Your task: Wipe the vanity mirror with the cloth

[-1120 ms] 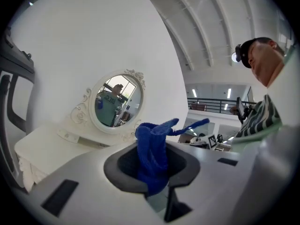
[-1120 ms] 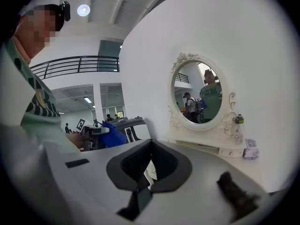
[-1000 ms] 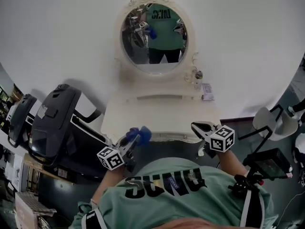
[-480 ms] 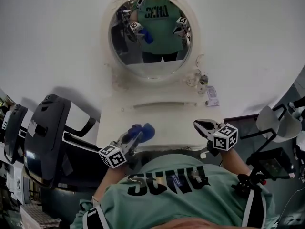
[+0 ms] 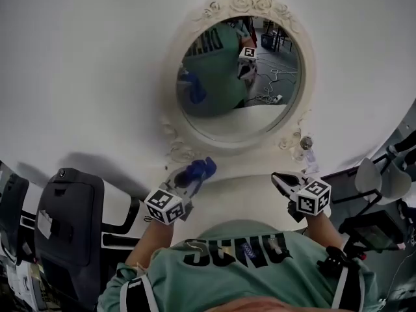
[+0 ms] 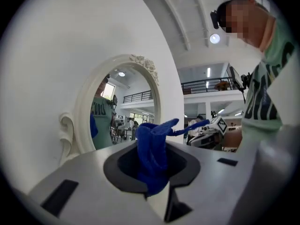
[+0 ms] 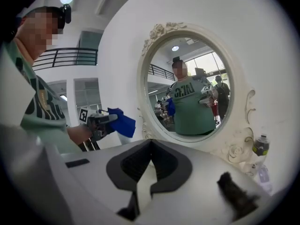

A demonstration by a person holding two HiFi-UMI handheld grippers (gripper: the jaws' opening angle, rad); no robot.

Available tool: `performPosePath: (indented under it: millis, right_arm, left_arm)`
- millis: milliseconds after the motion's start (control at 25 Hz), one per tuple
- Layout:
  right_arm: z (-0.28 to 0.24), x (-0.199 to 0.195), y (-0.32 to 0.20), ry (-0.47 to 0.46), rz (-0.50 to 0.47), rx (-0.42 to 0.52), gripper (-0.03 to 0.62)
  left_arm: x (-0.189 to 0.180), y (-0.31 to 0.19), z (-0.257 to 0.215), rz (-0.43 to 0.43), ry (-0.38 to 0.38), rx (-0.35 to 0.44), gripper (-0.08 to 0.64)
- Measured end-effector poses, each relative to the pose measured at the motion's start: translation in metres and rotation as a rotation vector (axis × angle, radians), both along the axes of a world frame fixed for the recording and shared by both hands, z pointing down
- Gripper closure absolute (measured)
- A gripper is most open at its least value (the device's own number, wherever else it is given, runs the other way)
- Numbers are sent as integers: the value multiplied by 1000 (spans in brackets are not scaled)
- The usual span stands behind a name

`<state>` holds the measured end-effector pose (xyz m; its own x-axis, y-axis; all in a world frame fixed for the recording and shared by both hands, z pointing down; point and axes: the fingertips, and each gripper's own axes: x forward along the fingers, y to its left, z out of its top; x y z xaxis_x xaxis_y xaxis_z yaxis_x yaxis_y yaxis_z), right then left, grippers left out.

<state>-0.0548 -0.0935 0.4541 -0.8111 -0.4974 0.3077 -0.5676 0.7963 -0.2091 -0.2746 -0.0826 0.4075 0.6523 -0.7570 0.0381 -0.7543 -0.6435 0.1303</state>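
Two grippers are in my head view, both over the cream vanity top [image 5: 250,200]. My left gripper [image 5: 187,181] sits low and left of centre, with the blue cloth [image 5: 201,169] bunched at its tip. The cloth is just below the lower-left curl of the vanity mirror [image 5: 240,77] frame, and from here I cannot tell if it touches. My right gripper [image 5: 278,177] is off to the right, well apart from the left one and pointing toward the mirror's base. A small bottle [image 5: 305,143] stands at the frame's lower right. A black chair [image 5: 68,223] is down on the left.

Left gripper view now: the jaws are clenched on the cloth. It stands up between them in a twisted blue wad, with one corner flicking right. The oval mirror is ahead and to the left, and the other gripper shows beyond the cloth on the right.

Right gripper view: the jaws are pressed together with nothing between them. The mirror fills the middle and reflects a person in a green shirt. The left gripper and its cloth hang to the left of the frame, clear of the glass. The bottle stands at the lower right.
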Motion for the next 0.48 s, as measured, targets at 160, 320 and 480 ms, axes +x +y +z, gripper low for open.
performPosePath:
  millis: [160,320,480]
  right_arm:
    - [-6,-11,-27,79,-68,48,584]
    - [-11,7,-63,75,-143,64,584]
    - [-4,40,-94,36,-218,58,584]
  left_arm:
    - [-1,-44,-37,-75,-193,173,480]
    - [9,-88,-107,-303,-551,429,480]
    - [34,-135,-186,-613,-953,623,480]
